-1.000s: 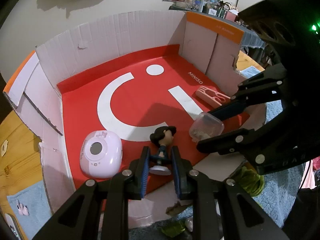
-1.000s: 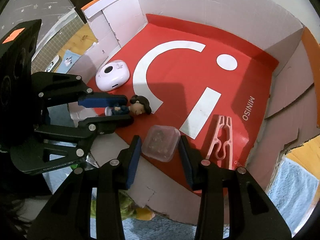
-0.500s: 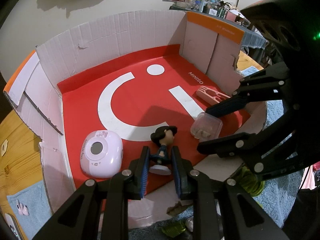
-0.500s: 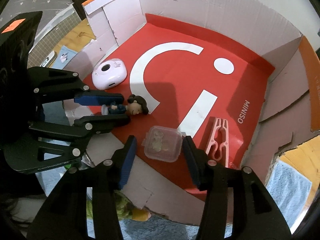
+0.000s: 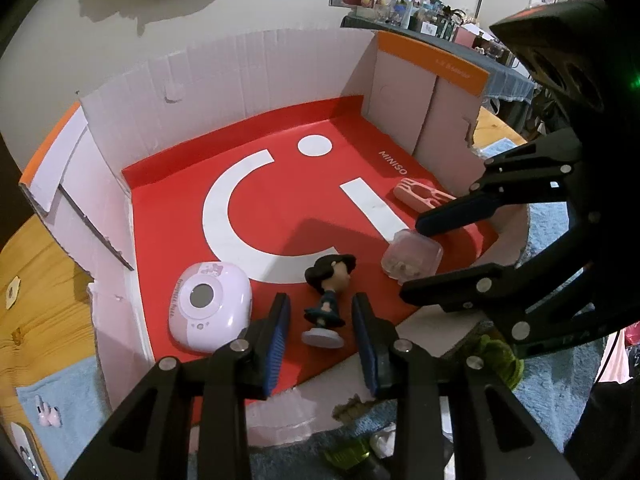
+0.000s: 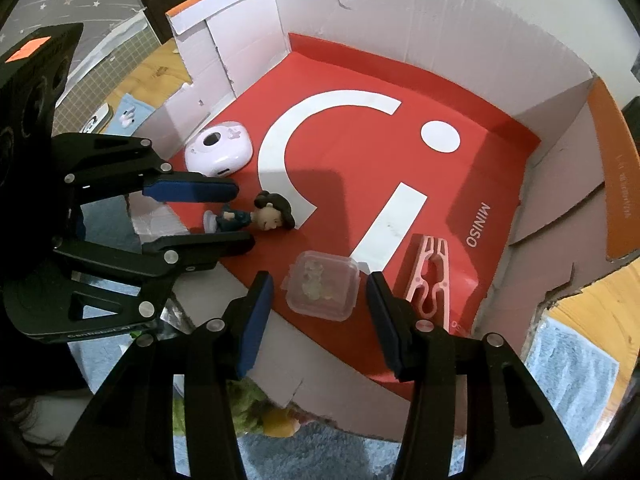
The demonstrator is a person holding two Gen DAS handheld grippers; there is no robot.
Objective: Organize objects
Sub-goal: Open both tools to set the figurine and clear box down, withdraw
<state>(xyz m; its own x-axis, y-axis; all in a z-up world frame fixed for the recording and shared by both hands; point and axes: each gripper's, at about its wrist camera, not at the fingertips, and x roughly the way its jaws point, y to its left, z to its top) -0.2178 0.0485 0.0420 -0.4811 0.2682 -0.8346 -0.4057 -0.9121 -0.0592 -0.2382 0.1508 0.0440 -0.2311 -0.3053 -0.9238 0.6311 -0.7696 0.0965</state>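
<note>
A dark-haired figurine (image 5: 329,296) lies on the red floor of the cardboard box (image 5: 240,80), between the spread fingers of my open left gripper (image 5: 322,334); it also shows in the right wrist view (image 6: 256,218). A small clear plastic container (image 6: 322,286) rests on the floor between the open fingers of my right gripper (image 6: 318,312); it also shows in the left wrist view (image 5: 412,258). A pink clip (image 6: 430,280) lies to its right. A lilac round device (image 5: 210,306) sits left of the figurine.
The box walls (image 6: 400,20) rise at the back and sides; its front wall is folded down. Blue towel (image 6: 572,372) and wooden tabletop (image 5: 36,280) surround the box. Green clutter (image 5: 496,360) lies in front.
Both grippers have opened. The figurine and the clear container left the fingers and now lie free on the red floor. Both grippers have drawn back slightly.
</note>
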